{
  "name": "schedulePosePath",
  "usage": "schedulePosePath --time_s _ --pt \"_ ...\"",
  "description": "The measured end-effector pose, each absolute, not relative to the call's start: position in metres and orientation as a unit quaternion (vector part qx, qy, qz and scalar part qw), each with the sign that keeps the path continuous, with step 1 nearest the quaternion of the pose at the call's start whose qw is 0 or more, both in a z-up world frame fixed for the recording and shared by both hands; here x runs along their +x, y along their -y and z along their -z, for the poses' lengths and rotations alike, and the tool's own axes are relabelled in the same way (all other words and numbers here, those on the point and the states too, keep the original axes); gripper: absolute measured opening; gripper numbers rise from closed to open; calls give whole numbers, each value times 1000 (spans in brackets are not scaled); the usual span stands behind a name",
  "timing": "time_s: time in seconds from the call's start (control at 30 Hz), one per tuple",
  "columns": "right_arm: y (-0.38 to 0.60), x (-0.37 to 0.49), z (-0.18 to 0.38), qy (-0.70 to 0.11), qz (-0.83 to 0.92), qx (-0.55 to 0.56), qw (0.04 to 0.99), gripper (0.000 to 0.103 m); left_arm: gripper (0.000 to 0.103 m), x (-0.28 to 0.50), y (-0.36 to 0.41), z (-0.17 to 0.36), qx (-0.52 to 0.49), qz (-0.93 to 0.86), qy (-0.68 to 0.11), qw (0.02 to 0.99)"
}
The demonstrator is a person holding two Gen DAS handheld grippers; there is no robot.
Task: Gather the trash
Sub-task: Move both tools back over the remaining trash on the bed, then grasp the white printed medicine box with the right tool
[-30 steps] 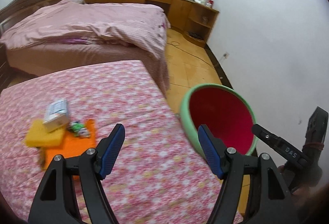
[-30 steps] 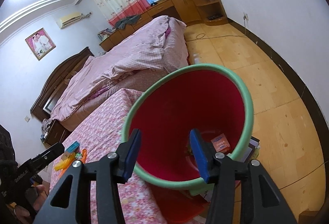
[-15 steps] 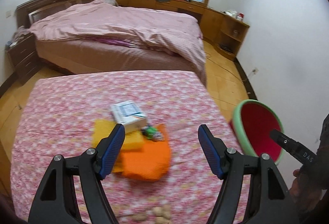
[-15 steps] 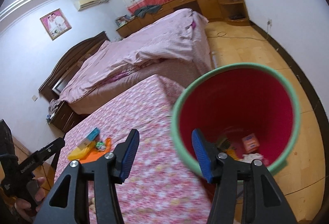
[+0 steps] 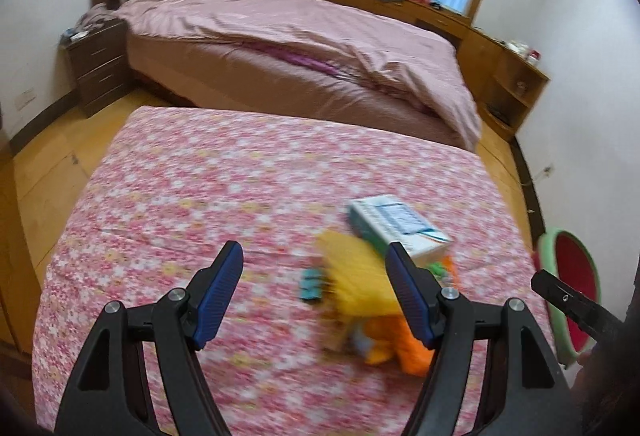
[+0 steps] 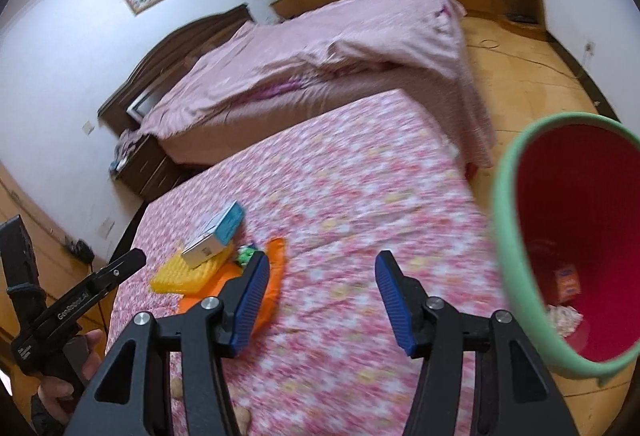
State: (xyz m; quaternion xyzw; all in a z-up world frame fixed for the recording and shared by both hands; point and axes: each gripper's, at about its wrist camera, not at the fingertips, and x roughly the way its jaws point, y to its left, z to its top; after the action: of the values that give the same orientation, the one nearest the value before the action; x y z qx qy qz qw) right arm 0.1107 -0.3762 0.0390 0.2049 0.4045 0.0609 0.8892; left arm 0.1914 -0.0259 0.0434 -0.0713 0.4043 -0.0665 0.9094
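A pile of trash lies on the pink floral surface (image 5: 200, 188): a white and teal box (image 5: 396, 226) on a yellow foam piece (image 5: 352, 272), an orange bag (image 5: 404, 344) and a small green wrapper (image 6: 246, 252). My left gripper (image 5: 316, 296) is open and empty, just above the pile's near left side. My right gripper (image 6: 320, 296) is open and empty over the floral surface, right of the pile. The red bin with a green rim (image 6: 568, 236) stands off the surface's right edge, with some trash inside.
A large bed with a pink cover (image 5: 280, 36) lies beyond the floral surface. A dark nightstand (image 5: 100, 64) stands at the left, wooden cabinets (image 5: 500, 68) along the far wall. The wooden floor (image 6: 520, 76) lies around the bin.
Both grippers swung left, away from the bin and toward the trash pile. The pile now sits between and ahead of the left fingers; the bin has slid to the right edge.
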Motion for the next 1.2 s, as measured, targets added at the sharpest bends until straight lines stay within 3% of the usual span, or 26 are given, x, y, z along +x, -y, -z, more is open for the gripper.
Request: schedulePosePath --time_s 0.43,0.6,0.8,0.83,0.97,1.0,1.2 --pt "295 169 -25 -436 -109 171 877 69 73 214 -20 -5 -104 26 -424 899" --pt "268 182 -29 -427 -113 130 888 87 73 214 -33 0 -129 28 -415 900" --pt "240 193 -21 -434 -111 71 891 87 73 216 -42 2 -148 30 -414 898" --pt "238 195 -20 -433 -108 67 892 86 73 216 -42 2 -149 32 -413 898" --pt "237 198 -17 -438 -99 64 891 59 73 213 -42 1 -148 31 -410 899" --pt "237 199 -16 -442 -105 65 888 56 73 212 -41 0 -148 31 -410 900" --pt "239 191 -22 -436 -114 69 890 55 73 205 -38 -1 -144 31 -408 901"
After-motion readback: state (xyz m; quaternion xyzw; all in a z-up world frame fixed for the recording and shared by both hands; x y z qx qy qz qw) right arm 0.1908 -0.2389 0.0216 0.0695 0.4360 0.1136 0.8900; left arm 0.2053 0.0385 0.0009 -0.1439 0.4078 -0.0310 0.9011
